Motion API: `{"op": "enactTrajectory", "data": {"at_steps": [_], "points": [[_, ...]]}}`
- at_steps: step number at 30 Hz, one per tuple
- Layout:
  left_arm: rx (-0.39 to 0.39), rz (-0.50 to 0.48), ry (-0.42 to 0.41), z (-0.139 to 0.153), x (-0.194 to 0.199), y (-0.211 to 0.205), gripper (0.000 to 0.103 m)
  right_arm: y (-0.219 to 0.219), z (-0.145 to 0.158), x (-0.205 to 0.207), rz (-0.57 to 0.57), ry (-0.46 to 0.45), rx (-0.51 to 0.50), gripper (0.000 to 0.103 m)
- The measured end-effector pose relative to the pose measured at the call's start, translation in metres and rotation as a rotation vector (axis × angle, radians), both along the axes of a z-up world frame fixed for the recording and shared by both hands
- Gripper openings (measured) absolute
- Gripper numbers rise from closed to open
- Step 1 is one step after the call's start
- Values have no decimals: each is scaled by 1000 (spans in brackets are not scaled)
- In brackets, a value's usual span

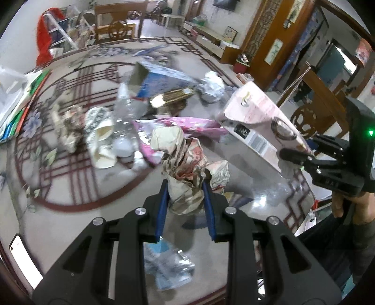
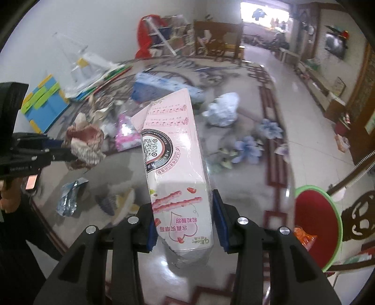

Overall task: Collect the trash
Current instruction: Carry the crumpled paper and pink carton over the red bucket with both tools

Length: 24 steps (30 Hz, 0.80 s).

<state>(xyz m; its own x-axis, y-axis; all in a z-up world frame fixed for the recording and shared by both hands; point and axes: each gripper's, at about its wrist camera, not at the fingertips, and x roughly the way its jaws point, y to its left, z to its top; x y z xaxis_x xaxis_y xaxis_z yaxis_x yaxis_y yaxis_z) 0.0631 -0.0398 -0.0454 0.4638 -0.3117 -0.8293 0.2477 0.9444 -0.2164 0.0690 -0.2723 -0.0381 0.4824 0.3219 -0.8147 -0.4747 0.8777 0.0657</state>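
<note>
Patterned glass surface (image 1: 70, 187) is littered with wrappers; left gripper (image 1: 185, 187) jaws are clamped on crumpled paper (image 1: 185, 164), right gripper (image 2: 182, 211) jaws on pink carton (image 2: 173, 145), beside a red bin (image 2: 314, 220).

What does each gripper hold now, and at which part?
The left gripper holds a crumpled paper wad by its lower end. The right gripper holds a pink carton by its two sides near one end.

Soft indoor light fills both fisheye views, brightest from a blown-out window (image 2: 264, 11) at the far end of the room. Glare streaks the glossy table top (image 2: 164, 276). Motion blur smears the scattered litter, and straight lines bow toward dark, vignetted corners.
</note>
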Motion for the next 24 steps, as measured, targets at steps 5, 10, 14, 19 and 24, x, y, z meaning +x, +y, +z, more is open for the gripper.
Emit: {"op": "enactTrajectory", "data": {"at_steps": [5, 10, 14, 19, 24], "points": [[-18, -67, 26, 2, 14, -36, 27, -40, -3, 2, -90, 40, 62, 38], [-9, -159, 38, 2, 32, -84, 27, -90, -9, 5, -227, 73, 95, 38], [-16, -228, 50, 1, 49, -130, 27, -132, -10, 7, -339, 78, 127, 38], [-12, -316, 53, 0, 65, -198, 27, -194, -16, 7, -504, 84, 179, 38], [4, -407, 46, -1, 77, -269, 27, -246, -18, 2, -640, 84, 213, 38]]}}
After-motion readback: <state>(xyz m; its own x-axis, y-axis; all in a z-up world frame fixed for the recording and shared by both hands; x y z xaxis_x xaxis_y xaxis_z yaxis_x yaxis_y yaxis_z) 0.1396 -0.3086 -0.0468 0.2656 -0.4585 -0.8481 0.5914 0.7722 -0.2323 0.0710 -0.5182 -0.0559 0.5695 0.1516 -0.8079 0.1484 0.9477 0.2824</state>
